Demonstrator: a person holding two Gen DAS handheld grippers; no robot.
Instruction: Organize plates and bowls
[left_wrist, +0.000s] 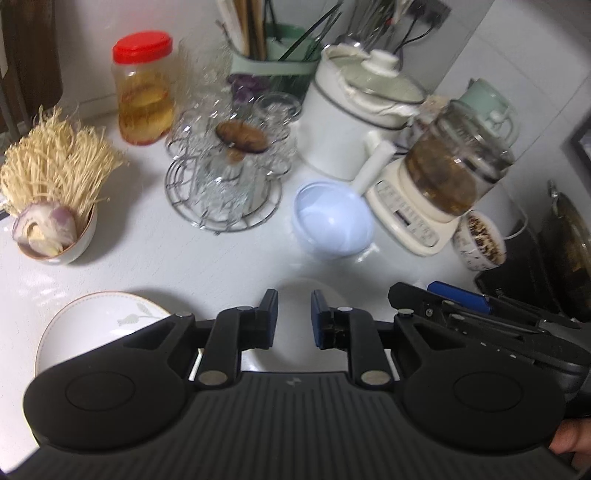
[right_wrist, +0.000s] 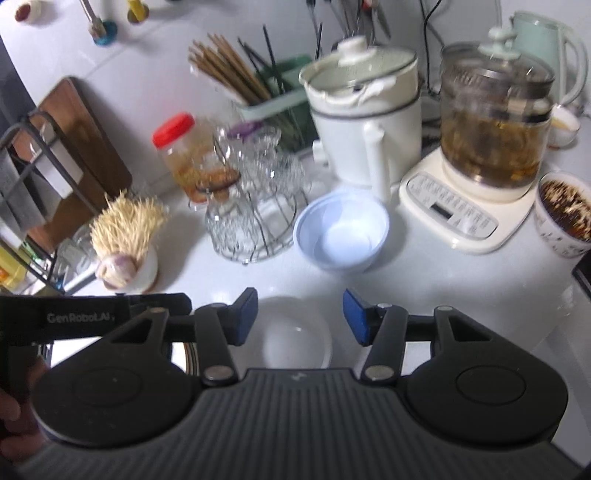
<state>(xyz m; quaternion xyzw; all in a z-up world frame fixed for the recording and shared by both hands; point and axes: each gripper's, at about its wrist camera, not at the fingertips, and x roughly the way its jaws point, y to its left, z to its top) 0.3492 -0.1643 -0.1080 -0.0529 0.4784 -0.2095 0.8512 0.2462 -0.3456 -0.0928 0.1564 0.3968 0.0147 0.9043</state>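
3 dishes lie unstacked: plate (left_wrist: 92, 325) and white bowl (right_wrist: 295, 336) near pale-blue bowl (right_wrist: 341, 232); left gripper (left_wrist: 294, 319) and right gripper (right_wrist: 300, 317) jaws apart, empty.

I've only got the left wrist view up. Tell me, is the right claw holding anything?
Observer: No. The right claw is open and empty, and a white bowl lies below the gap.
Operator: What's beyond the bowl of pale strands, further left?
Observer: A wooden cutting board stands against the wall, behind a black wire rack.
Operator: Anything behind the glass kettle?
Observer: Yes, a small white cup with something yellowish in it stands just to the right of the glass kettle.
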